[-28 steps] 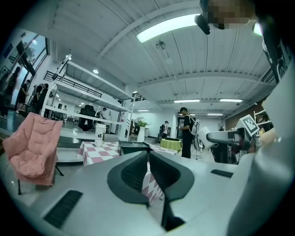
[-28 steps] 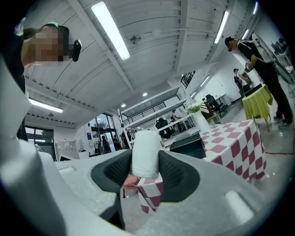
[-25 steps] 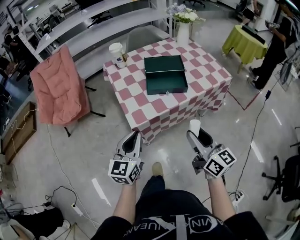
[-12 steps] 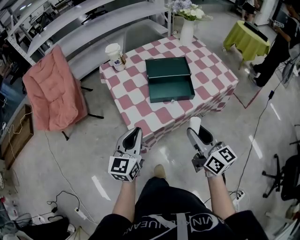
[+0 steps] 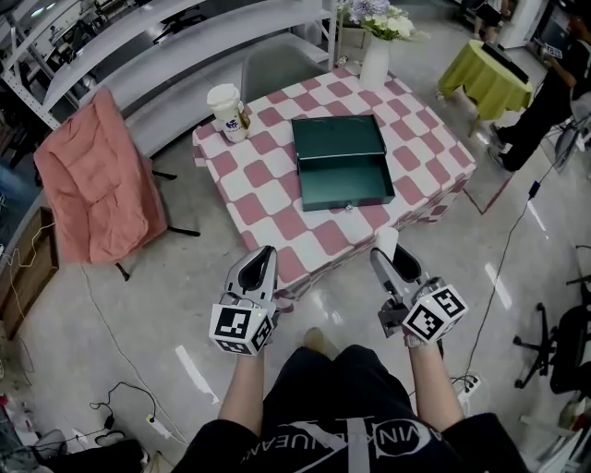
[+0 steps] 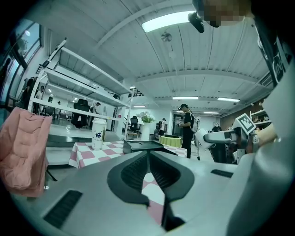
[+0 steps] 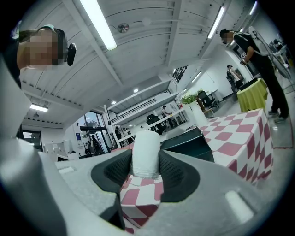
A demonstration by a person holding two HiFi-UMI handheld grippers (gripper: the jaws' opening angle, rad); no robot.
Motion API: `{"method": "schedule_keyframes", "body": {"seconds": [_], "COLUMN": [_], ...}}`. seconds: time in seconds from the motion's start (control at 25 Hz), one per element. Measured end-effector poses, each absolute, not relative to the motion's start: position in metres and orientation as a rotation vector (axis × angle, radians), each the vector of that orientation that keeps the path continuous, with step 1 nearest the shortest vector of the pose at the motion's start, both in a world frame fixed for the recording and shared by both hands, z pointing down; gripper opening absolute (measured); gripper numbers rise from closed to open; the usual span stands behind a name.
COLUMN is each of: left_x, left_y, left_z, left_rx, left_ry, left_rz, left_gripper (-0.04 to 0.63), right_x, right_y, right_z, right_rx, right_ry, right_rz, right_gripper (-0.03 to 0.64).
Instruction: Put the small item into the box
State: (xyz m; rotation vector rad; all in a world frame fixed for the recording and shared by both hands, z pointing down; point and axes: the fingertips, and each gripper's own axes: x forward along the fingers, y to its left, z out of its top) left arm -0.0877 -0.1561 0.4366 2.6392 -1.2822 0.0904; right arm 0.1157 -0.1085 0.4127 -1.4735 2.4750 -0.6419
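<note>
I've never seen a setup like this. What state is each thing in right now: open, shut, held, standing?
green box: open, lid back, looks empty.
right gripper: shut on the white item.
white item: held upright between the jaws.
left gripper: shut, nothing between its jaws.
lidded cup: standing upright on the table.
vase: upright, holding flowers.

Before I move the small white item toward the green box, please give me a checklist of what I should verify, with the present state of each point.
1. White item gripped in the right claw: ok.
2. Box lid open: ok.
3. Box interior free: ok, nothing seen inside.
4. Right claw over the box: not ok; it is near the front edge of the table, with the box ahead of it.
5. Left claw shut, holding nothing: ok.
6. Paper cup apart from the box: ok.
</note>
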Motion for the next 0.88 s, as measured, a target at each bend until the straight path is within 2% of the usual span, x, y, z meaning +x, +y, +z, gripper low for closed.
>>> {"method": "schedule_keyframes", "body": {"seconds": [0.88], "left_x": [-0.078], "left_y": [-0.199], "left_z": [0.445], "left_rx": [2.620], "left_ry": [-1.260], "left_rz": [0.107], "left_gripper": [0.020], "right_x": [0.109], "right_y": [-0.175], "right_z": [0.415], "right_rx": [-1.443], "right_ry": [2.506], "right_rz": [-0.695], "right_gripper": [0.183]}}
